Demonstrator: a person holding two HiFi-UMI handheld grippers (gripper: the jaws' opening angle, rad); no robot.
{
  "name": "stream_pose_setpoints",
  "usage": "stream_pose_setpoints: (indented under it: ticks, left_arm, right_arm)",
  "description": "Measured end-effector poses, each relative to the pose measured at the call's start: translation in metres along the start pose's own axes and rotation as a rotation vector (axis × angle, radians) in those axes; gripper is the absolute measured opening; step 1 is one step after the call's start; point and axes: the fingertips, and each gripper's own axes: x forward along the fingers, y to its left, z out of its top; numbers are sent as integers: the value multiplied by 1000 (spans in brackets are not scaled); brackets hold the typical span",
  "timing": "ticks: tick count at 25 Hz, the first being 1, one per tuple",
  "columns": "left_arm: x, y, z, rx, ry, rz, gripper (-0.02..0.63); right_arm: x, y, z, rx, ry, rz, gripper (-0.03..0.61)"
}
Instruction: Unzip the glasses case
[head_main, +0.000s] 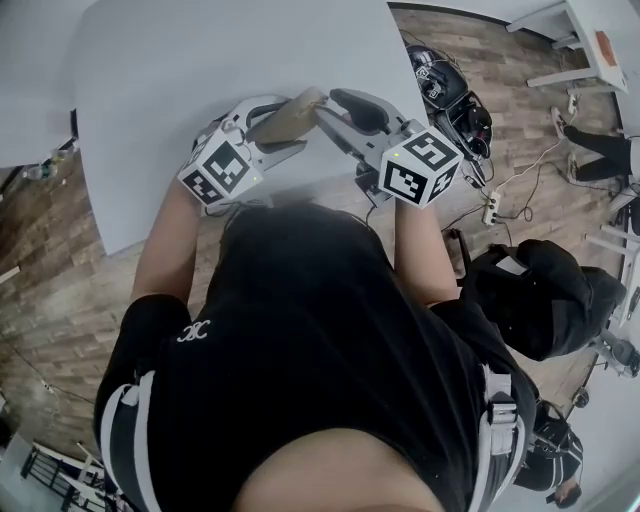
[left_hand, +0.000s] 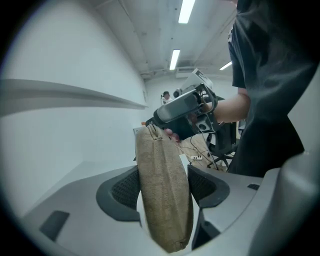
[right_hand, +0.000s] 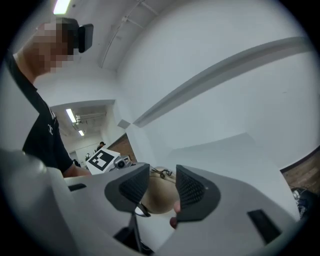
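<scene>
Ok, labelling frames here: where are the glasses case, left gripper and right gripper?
glasses case (left_hand: 165, 210): left gripper view, its tan fabric side.
left gripper (left_hand: 164, 175): left gripper view, midway between its fingertips.
right gripper (right_hand: 162, 176): right gripper view, midway between its fingertips.

Tan glasses case (head_main: 292, 113) in left gripper (head_main: 274, 130), above white table (head_main: 180, 70) — right gripper (head_main: 330, 108) at its far end

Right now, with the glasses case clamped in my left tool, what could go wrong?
The left tool grips the glasses case well short of its far end, so a tug there could lever it loose. The right tool stands open at that end, not on the zipper pull: closing may pinch fabric instead.
</scene>
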Motion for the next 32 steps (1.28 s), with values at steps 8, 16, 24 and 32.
stream_pose_setpoints:
  ticks: [8, 16, 24, 32]
  left_arm:
    - [-9, -16, 12, -26, -31, -50, 287]
    - [-12, -19, 5, -89, -15, -69, 287]
    - [-30, -15, 7, -205, -63, -80, 288]
    - [-54, -14, 12, -280, -140, -52, 272]
  right_arm:
    - [-7, 18, 3, -20, -50, 69, 115]
    - [-2, 29, -1, -182, -18, 45, 35]
    - [6, 36, 7, -176, -65, -38, 25]
    - [0, 33, 9, -139, -64, -101, 23]
